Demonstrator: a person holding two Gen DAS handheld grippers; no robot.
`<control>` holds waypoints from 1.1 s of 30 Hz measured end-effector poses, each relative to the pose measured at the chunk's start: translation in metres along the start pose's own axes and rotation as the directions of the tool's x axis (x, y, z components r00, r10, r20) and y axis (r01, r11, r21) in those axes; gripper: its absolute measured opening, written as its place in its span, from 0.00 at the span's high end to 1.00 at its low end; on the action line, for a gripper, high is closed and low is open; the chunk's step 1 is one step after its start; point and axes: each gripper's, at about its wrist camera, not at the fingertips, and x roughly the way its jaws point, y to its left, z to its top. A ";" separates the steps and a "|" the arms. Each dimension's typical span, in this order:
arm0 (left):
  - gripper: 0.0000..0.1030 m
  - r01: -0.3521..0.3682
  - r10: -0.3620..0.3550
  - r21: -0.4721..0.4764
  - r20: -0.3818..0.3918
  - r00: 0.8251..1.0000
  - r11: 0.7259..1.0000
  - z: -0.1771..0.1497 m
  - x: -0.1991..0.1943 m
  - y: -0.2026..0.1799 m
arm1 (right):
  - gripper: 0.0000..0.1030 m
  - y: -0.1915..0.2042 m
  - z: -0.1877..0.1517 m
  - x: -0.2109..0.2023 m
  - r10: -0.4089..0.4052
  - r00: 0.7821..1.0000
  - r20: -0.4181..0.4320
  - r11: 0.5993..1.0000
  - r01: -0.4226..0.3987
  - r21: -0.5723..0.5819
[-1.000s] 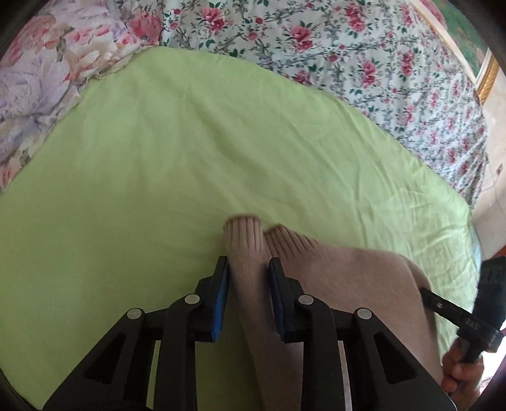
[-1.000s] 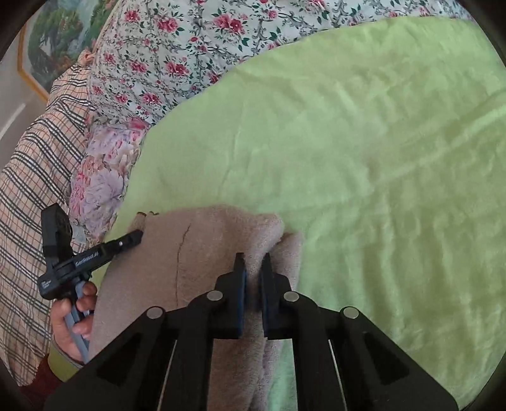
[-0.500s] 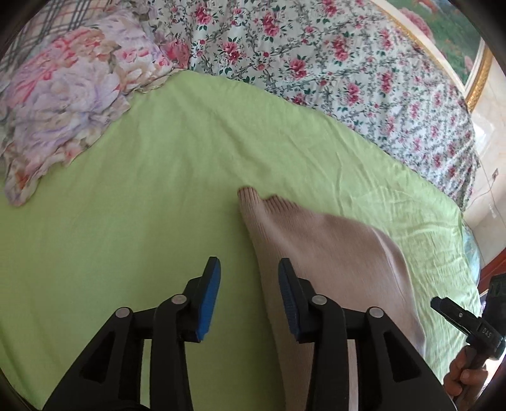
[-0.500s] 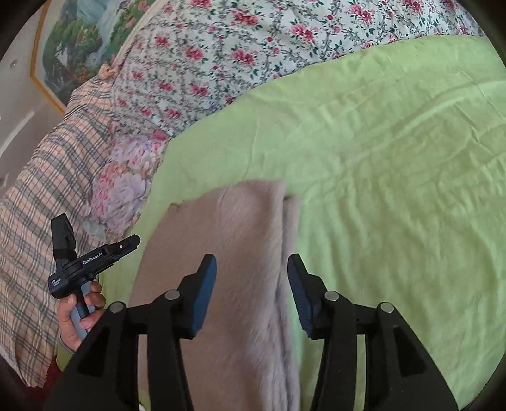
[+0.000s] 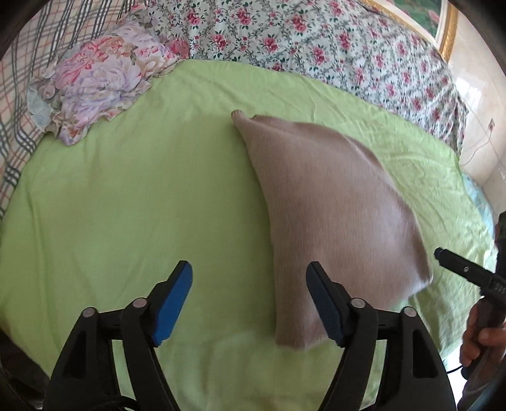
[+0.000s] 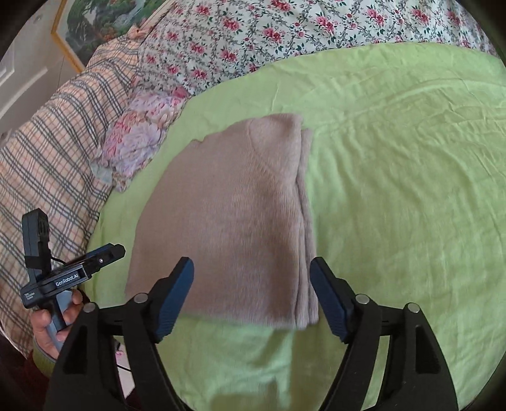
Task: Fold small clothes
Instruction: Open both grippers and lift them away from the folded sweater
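Folded beige sweater [image 6: 231, 218] lies lengthwise away from both grippers' empty, opening jaws

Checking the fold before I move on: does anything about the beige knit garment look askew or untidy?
Slightly. On the folded beige knit garment, lower layers stick out past the top layer along its right edge, so the edges do not line up. Otherwise it lies flat on the green sheet.

Home bedroom, bed with green sheet [image 5: 132, 202], floral pillows [image 5: 104, 79], framed painting [image 6: 95, 28]
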 end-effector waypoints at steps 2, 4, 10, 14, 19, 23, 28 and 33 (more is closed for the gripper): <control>0.21 -0.024 0.025 0.023 -0.003 1.000 0.999 -0.012 -0.005 -0.007 | 0.19 0.005 -0.012 -0.006 -0.007 1.000 -0.001 1.000 0.007 -0.025; 0.20 -0.045 0.046 0.047 -0.011 0.999 0.998 -0.024 -0.008 -0.013 | 0.17 0.010 -0.022 -0.009 -0.014 1.000 -0.004 0.998 0.014 -0.053; 0.19 -0.077 0.081 0.100 -0.040 0.996 0.992 -0.052 -0.011 -0.025 | 0.16 0.018 -0.044 -0.013 -0.035 0.999 -0.028 0.993 0.032 -0.113; 0.17 -0.079 0.085 0.119 -0.050 0.995 0.990 -0.060 -0.015 -0.029 | 0.16 0.021 -0.051 -0.016 -0.052 0.998 -0.031 0.987 0.047 -0.152; 0.15 -0.126 0.134 0.161 -0.039 0.990 0.979 -0.066 -0.020 -0.030 | 0.11 0.023 -0.063 -0.018 -0.063 0.996 -0.056 0.986 0.053 -0.158; 0.15 -0.130 0.139 0.164 -0.039 0.990 0.978 -0.071 -0.023 -0.028 | 0.09 0.020 -0.073 -0.016 -0.077 0.993 -0.085 0.986 0.063 -0.154; 0.15 -0.137 0.142 0.182 -0.018 0.990 0.974 -0.070 -0.025 -0.031 | 0.09 0.024 -0.071 -0.012 -0.079 0.993 -0.094 0.985 0.063 -0.160; 0.14 -0.142 0.144 0.206 0.005 0.990 0.968 -0.065 -0.026 -0.037 | 0.09 0.033 -0.064 -0.006 -0.086 0.992 -0.089 0.978 0.067 -0.199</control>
